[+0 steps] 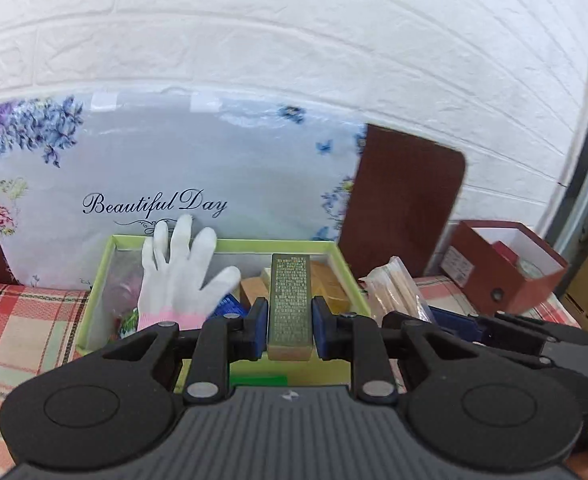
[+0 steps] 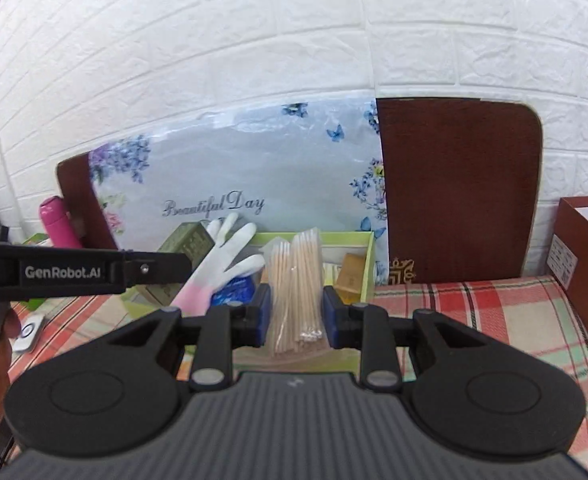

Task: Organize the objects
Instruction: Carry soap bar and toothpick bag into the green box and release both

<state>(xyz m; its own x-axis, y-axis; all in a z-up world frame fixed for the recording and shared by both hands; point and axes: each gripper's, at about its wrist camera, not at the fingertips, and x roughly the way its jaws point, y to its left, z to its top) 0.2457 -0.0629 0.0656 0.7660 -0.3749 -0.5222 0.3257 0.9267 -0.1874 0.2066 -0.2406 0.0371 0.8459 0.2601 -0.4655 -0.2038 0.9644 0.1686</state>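
Note:
My left gripper (image 1: 289,330) is shut on an olive-green rectangular block (image 1: 289,304) with fine gold lettering, held above the light green open box (image 1: 93,288). My right gripper (image 2: 296,318) is shut on a clear bag of wooden cotton swabs (image 2: 296,280), held over the right part of the same green box (image 2: 368,256). A white glove with a pink cuff (image 1: 177,272) stands up inside the box; it also shows in the right wrist view (image 2: 221,264). The box also holds tan blocks (image 1: 328,284) and a blue packet (image 1: 227,306). The swab bag (image 1: 398,292) shows beside the box in the left wrist view.
A floral "Beautiful Day" board (image 1: 173,168) and a dark red-brown board (image 2: 458,192) lean on the white brick wall. A red open box (image 1: 506,264) sits at the right on the plaid cloth (image 2: 474,312). A pink bottle (image 2: 57,220) stands at the far left.

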